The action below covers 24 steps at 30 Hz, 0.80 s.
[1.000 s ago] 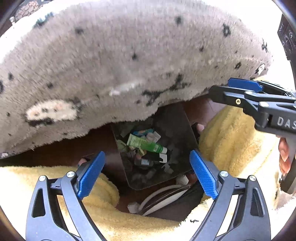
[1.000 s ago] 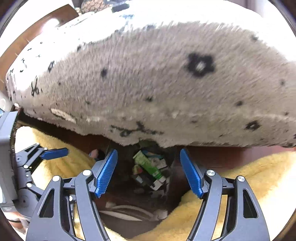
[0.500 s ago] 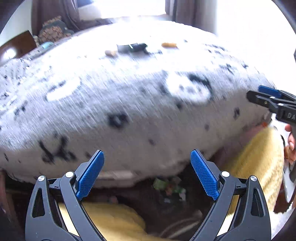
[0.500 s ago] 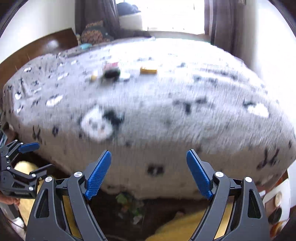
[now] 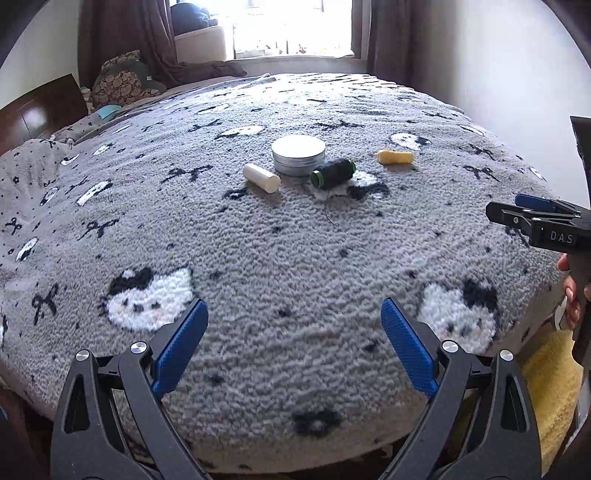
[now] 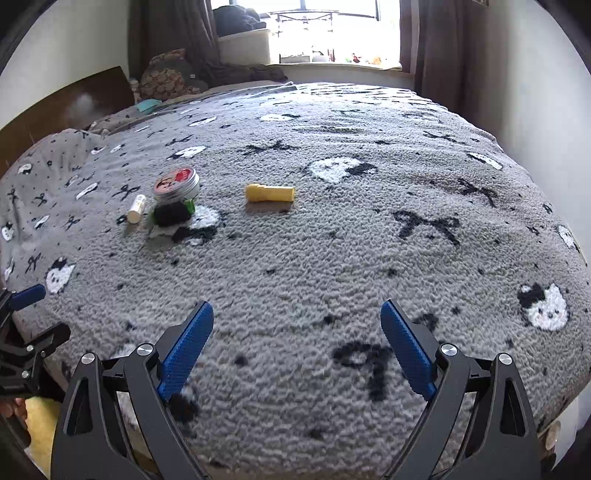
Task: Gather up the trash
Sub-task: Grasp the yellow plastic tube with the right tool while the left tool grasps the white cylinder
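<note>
Several small items lie on a grey patterned bed blanket (image 5: 295, 258): a white tube (image 5: 261, 177), a round metal tin (image 5: 298, 154), a dark thread spool (image 5: 332, 173) and a yellow tube (image 5: 394, 157). In the right wrist view they show as the white tube (image 6: 136, 208), the tin (image 6: 176, 183), the spool (image 6: 171, 214) and the yellow tube (image 6: 270, 192). My left gripper (image 5: 293, 347) is open and empty above the near blanket edge. My right gripper (image 6: 295, 345) is open and empty, also near the bed's edge, far from the items.
A yellow towel (image 5: 550, 391) lies below the bed's edge at right. A dark wooden headboard (image 6: 70, 107) and pillows (image 5: 125, 79) are at the far left. A window (image 6: 332, 33) with curtains is behind the bed. A wall runs along the right side.
Both grippers have risen from below the bed's edge, where a bin of trash showed, to above the blanket. The items on the bed are now in view. Both grippers stay open.
</note>
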Each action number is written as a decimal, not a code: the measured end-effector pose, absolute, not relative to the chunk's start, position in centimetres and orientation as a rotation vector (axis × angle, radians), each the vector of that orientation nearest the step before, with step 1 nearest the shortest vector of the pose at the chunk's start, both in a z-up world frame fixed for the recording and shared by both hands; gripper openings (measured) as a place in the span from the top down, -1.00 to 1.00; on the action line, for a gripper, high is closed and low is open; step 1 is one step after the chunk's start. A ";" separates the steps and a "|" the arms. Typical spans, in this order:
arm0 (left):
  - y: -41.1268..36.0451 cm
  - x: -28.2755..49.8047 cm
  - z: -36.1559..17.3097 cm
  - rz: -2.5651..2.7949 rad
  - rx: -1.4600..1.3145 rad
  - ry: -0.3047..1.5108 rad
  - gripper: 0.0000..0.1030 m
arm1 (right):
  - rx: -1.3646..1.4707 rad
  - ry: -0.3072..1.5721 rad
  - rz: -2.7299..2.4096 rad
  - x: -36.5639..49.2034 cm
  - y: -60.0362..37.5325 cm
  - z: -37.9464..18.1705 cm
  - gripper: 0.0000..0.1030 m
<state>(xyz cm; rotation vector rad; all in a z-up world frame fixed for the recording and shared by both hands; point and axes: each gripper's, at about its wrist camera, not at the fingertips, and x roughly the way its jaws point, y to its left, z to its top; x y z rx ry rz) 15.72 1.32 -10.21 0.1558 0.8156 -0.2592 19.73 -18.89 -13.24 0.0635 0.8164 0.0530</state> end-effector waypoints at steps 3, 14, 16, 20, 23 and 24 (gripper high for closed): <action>1.7 18.7 -10.5 -0.232 0.143 0.827 -0.74 | 0.064 0.824 0.049 22.5 -18.2 -13.7 -0.79; 2.2 27.0 -11.3 -0.202 0.081 0.855 -0.73 | 0.133 0.880 -0.003 31.9 -16.7 -16.3 -0.76; 2.0 28.2 -11.4 -0.210 0.071 0.859 -0.72 | 0.154 0.896 -0.010 33.0 -16.7 -16.8 -0.75; 1.5 30.4 -11.5 -0.203 0.067 0.860 -0.71 | 0.160 0.890 -0.019 34.4 -16.4 -16.8 -0.71; 1.2 32.1 -11.6 -0.192 0.051 0.867 -0.59 | 0.148 0.900 -0.020 35.3 -16.0 -17.1 -0.62; 1.1 32.6 -11.7 -0.187 0.045 0.869 -0.56 | 0.145 0.903 -0.022 35.6 -15.9 -17.2 -0.60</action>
